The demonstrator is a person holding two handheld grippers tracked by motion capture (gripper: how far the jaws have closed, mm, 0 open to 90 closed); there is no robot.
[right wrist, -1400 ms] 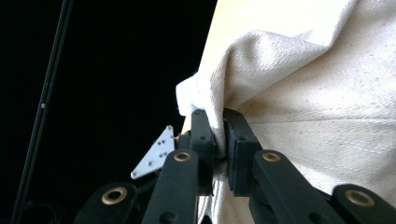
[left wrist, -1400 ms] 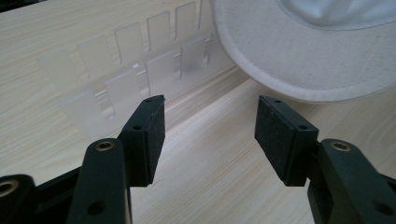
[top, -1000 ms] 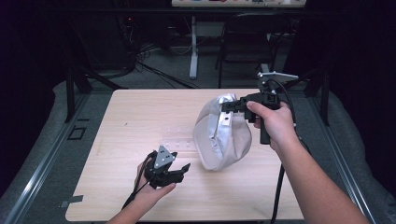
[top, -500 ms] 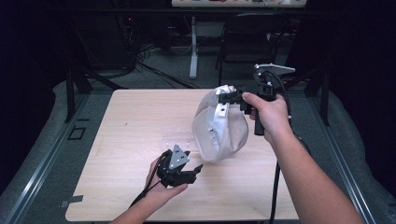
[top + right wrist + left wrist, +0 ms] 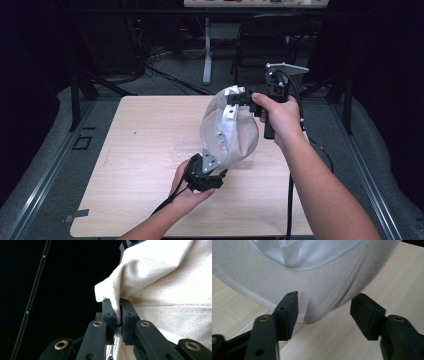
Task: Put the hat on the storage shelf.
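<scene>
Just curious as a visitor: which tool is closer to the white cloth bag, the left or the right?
Right. The right tool is clamped on the white cloth bag at its top edge; the left tool sits open at its bottom, pads not pressing.

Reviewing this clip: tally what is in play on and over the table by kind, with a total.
Cloth bags, off-white: 1, the cloth bag, hanging over the wooden table
Handheld grippers, black: 2, the right gripper shut on the bag's top, the left gripper open at its bottom edge
Clear flat sheets on the table: 1, the clear sheet, under the bag
Total: 4
</scene>
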